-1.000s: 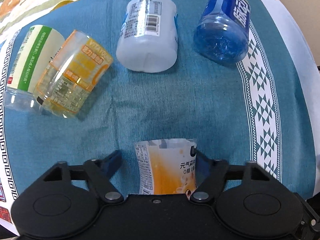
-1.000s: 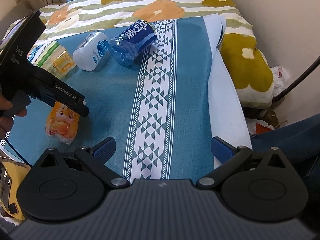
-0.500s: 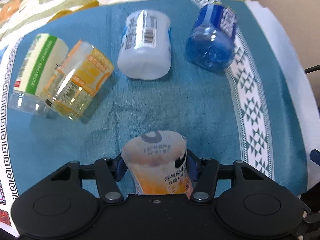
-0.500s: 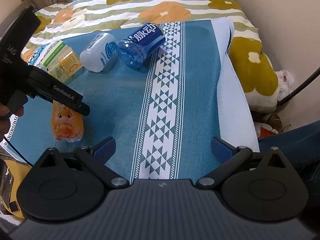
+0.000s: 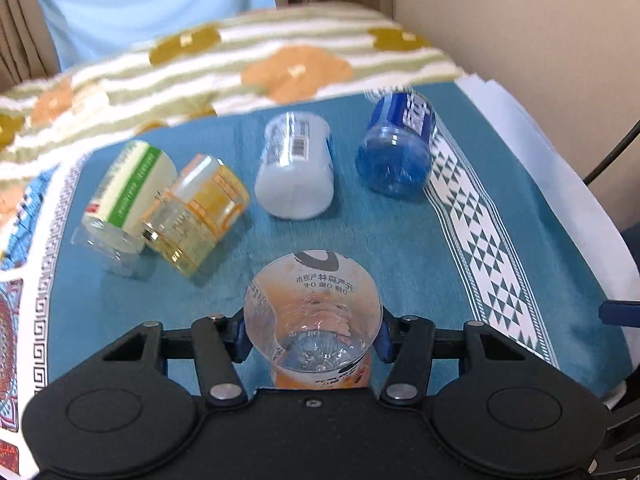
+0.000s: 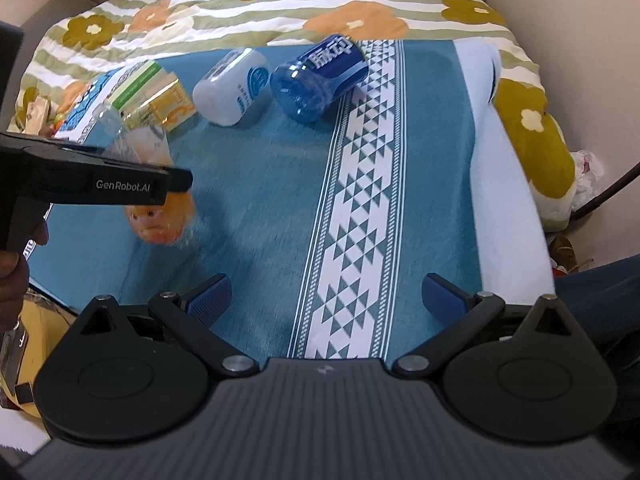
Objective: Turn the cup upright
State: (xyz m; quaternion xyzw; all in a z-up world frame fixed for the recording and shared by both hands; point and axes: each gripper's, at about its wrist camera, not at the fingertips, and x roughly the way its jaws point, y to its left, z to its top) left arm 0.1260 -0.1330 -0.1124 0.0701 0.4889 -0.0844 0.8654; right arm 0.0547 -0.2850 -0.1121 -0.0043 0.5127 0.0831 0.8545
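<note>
The left gripper [image 5: 312, 336] was clamped on the orange cup [image 5: 314, 320], raised mouth-up above the cloth [image 5: 400, 248] but not yet set down; the right gripper [image 6: 326, 296] hung apart, empty.

In my left claw's view, the cup [image 5: 313, 312] sits between my left claw [image 5: 312, 334] fingers at 6 o'clock, above the cloth [image 5: 400, 248] on the bed [image 5: 280, 60]. Four containers lie on the cloth behind it: two touching [image 5: 128, 192] [image 5: 196, 216] at 10 o'clock, one [image 5: 295, 172] at 12, one [image 5: 400, 148] at 1. My right claw [image 6: 326, 294] hangs over the cloth, well apart at 3 o'clock.
</note>
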